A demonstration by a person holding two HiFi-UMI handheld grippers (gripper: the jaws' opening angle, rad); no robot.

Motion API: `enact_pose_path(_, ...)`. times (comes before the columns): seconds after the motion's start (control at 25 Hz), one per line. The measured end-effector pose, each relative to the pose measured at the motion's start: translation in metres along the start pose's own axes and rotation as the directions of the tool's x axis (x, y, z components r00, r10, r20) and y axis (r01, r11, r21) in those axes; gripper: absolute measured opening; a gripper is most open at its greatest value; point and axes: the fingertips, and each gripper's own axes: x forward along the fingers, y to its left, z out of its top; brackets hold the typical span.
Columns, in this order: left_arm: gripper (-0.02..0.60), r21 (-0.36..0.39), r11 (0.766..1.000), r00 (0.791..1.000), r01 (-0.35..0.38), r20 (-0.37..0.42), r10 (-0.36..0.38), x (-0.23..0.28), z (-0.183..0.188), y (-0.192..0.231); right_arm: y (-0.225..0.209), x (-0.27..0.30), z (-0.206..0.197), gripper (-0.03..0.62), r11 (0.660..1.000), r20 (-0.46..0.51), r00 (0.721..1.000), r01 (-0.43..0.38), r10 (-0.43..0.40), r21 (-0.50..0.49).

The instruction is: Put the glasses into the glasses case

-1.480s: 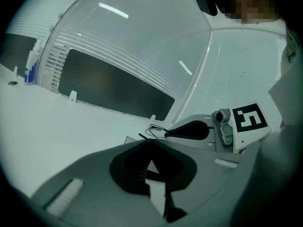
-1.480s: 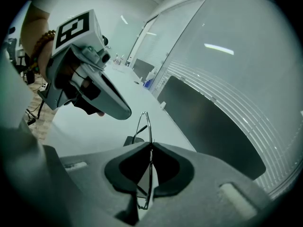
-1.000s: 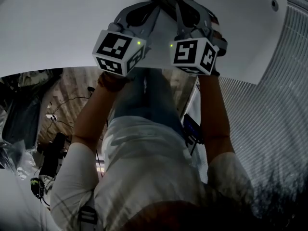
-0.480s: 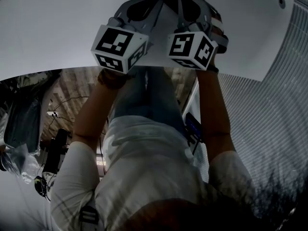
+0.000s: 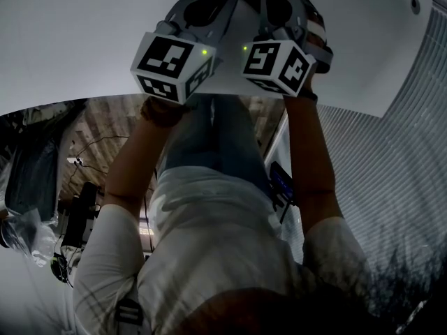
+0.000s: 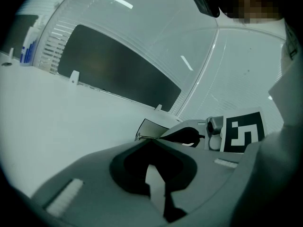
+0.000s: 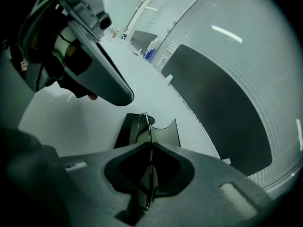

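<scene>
White worktop [image 5: 63,40] fills the head view, where both grippers' tips get lost in the dark at the top edge. Only the right gripper view shows the right gripper [image 7: 150,144] clamped on the thin rim of the glasses [image 7: 148,122], edge-on, just before the open dark glasses case [image 7: 124,131] on the worktop. Left gripper view: left gripper [image 6: 154,139] tips together, glasses case just beyond; can't tell if it grips anything.

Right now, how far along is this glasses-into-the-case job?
Done: the glasses case looks open on the table, and the glasses are already picked up. In hand: the right gripper pinches their thin frame just short of the case's mouth; the left gripper, jaws together, sits at the case's edge. Left: lower the glasses in and let go.
</scene>
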Motion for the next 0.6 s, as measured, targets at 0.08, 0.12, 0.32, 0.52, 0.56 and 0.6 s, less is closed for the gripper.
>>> enact_pose_path(0.08,0.000,0.000,1.000,1.000,0.005,-0.004,-0.005,0.0006,-0.0003,-0.0008,-0.0009,-0.0007,0.0003,0.020,1.000,-0.001,1.000,0.002,-0.002,-0.001)
enact_pose_path(0.12,0.000,0.000,1.000,1.000,0.006,-0.005,-0.006,0.0006,0.0000,-0.0009,-0.0016,-0.0010,0.0010,0.020,1.000,0.001,1.000,0.001,-0.001,0.001)
enact_pose_path(0.32,0.000,-0.006,1.000,1.000,0.004,0.001,-0.004,-0.0009,0.0004,0.0003,0.0022,-0.0028,0.0041,0.042,1.000,0.025,0.999,-0.021,0.020,0.015)
enact_pose_path(0.52,0.000,-0.005,1.000,1.000,0.005,0.004,-0.005,-0.0030,0.0009,-0.0027,0.0046,-0.0075,0.0061,0.078,0.999,0.040,0.998,-0.042,0.041,0.025)
enact_pose_path(0.56,0.000,-0.005,1.000,1.000,0.005,0.005,-0.005,-0.0042,0.0010,-0.0032,0.0047,-0.0086,0.0066,0.086,0.999,0.045,0.998,-0.045,0.044,0.030)
enact_pose_path(0.6,0.000,-0.005,1.000,1.000,0.003,0.008,-0.003,-0.0055,0.0008,-0.0034,0.0046,-0.0100,0.0075,0.094,0.998,0.050,0.998,-0.049,0.047,0.038)
